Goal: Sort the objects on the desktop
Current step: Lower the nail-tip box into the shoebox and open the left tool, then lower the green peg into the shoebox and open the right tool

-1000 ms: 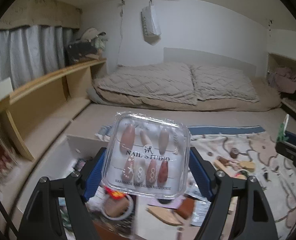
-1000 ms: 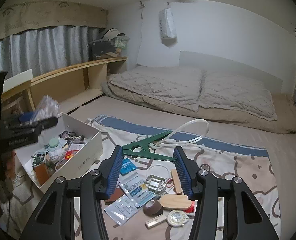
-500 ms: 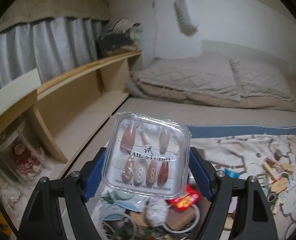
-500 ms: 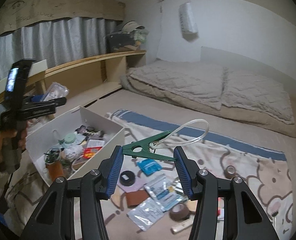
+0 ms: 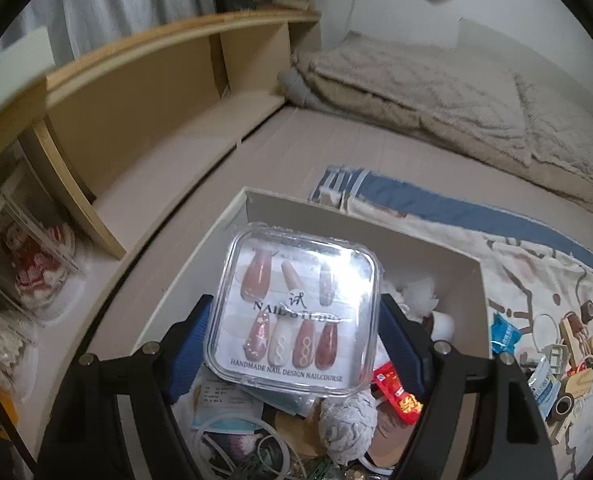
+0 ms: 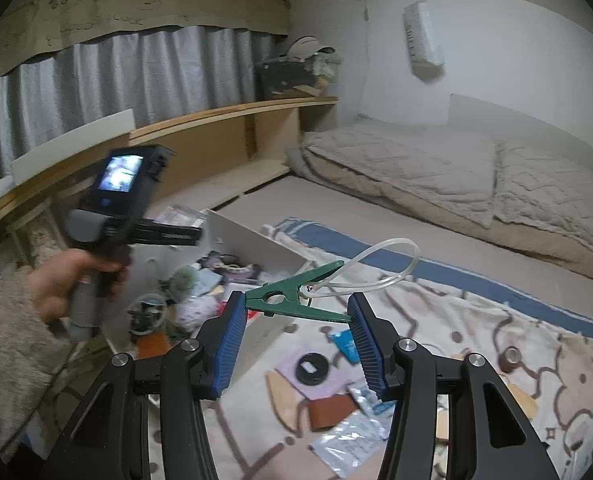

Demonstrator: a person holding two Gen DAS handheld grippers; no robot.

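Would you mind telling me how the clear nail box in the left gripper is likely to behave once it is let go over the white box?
The nail box looks like thin, glossy plastic, so it is probably light and somewhat slippery. The left gripper holds it by its side edges without visible bending, suggesting it is fairly stiff. The white box is full of uneven clutter, so it would likely land tilted.

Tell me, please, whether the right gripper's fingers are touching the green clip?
Touching. The right wrist view shows the green clip spanning the gap, each end pressed against a blue pad of the right gripper.
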